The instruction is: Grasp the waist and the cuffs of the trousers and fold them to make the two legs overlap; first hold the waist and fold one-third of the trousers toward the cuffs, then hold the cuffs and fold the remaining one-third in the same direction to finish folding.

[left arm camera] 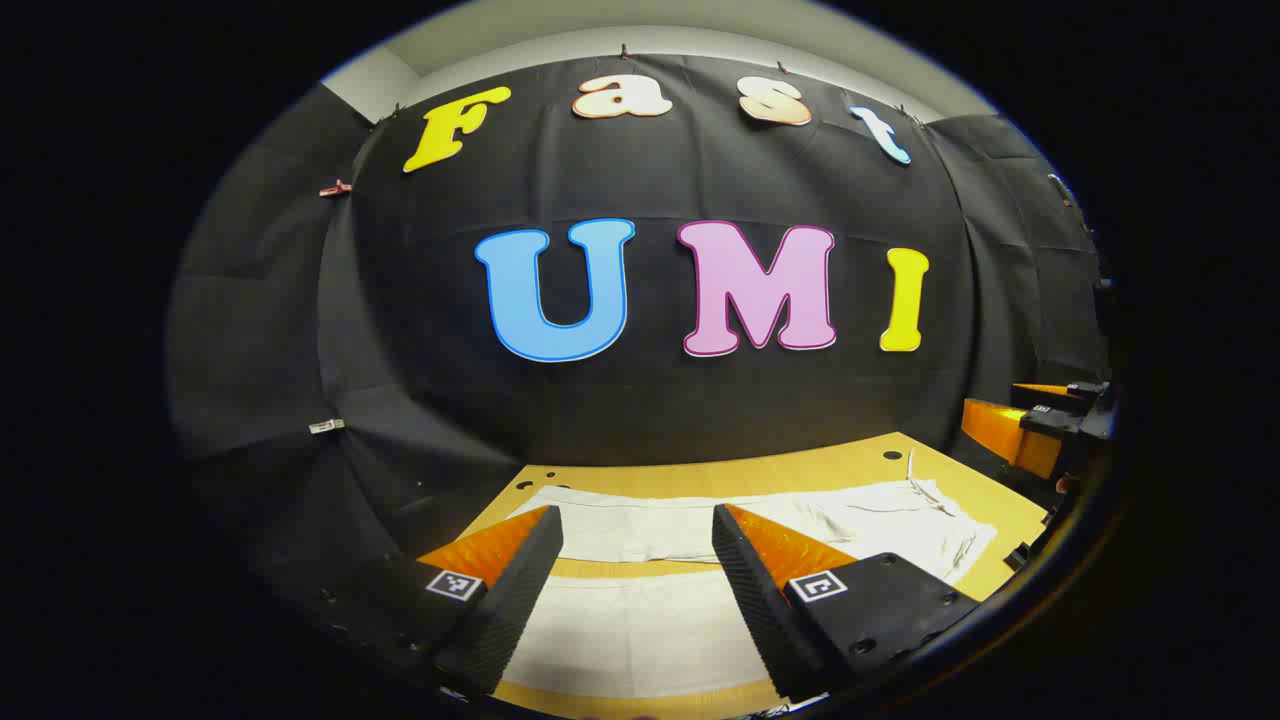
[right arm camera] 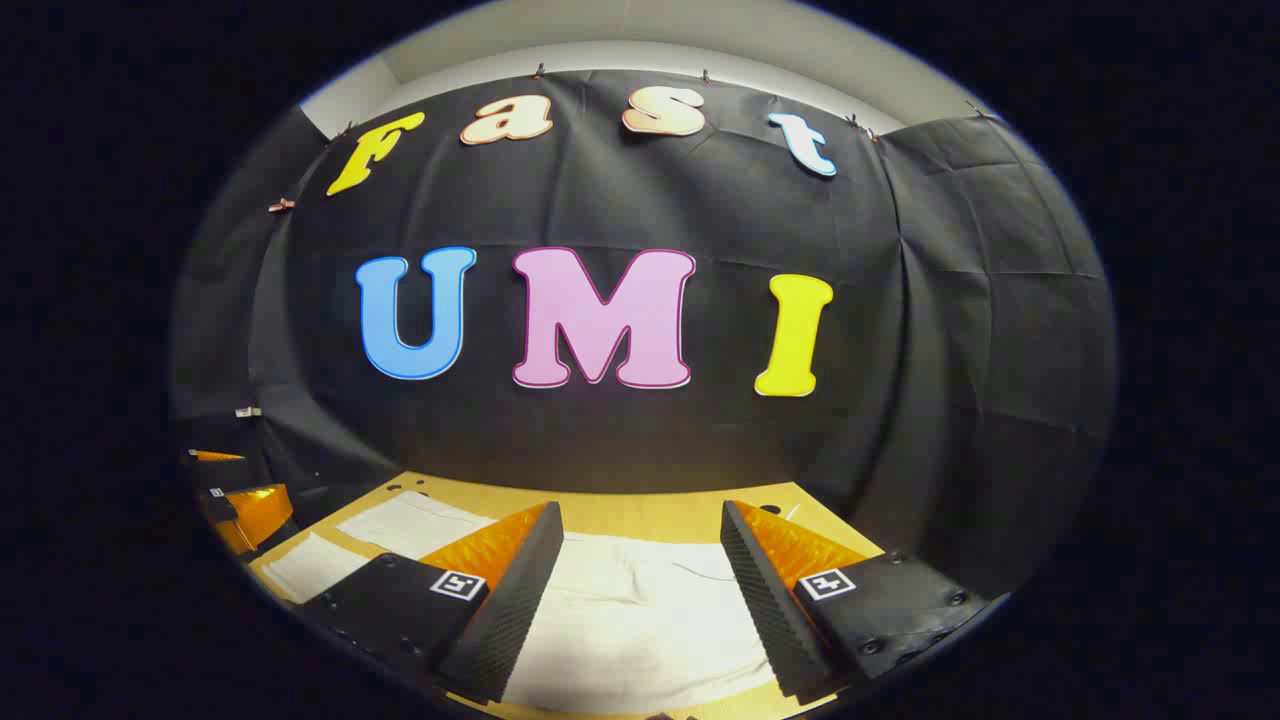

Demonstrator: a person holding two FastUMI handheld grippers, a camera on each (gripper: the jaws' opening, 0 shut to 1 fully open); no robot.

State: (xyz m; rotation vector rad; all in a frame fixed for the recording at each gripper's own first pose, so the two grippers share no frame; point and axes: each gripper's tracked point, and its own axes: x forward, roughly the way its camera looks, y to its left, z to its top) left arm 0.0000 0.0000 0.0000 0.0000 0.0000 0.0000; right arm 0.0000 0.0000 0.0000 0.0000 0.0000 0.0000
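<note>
White trousers (left arm camera: pixel 700 530) lie flat on the wooden table (left arm camera: pixel 800 465). One leg lies farther off and the other (left arm camera: pixel 630 630) nearer to me, with a strip of table between them. The waist with its drawstring (left arm camera: pixel 920 490) is at the right end. My left gripper (left arm camera: pixel 636 520) hovers open above the near leg, holding nothing. In the right gripper view the waist part of the trousers (right arm camera: pixel 640 600) spreads under my right gripper (right arm camera: pixel 640 515), which is open and empty. The two cuffs (right arm camera: pixel 400 525) lie to the left there.
The other gripper (left arm camera: pixel 1040 425) shows at the right edge of the left gripper view, and the other gripper (right arm camera: pixel 235 500) at the left edge of the right gripper view. The table has small dark holes (left arm camera: pixel 892 455) near its far edge. Black cloth walls close the booth behind.
</note>
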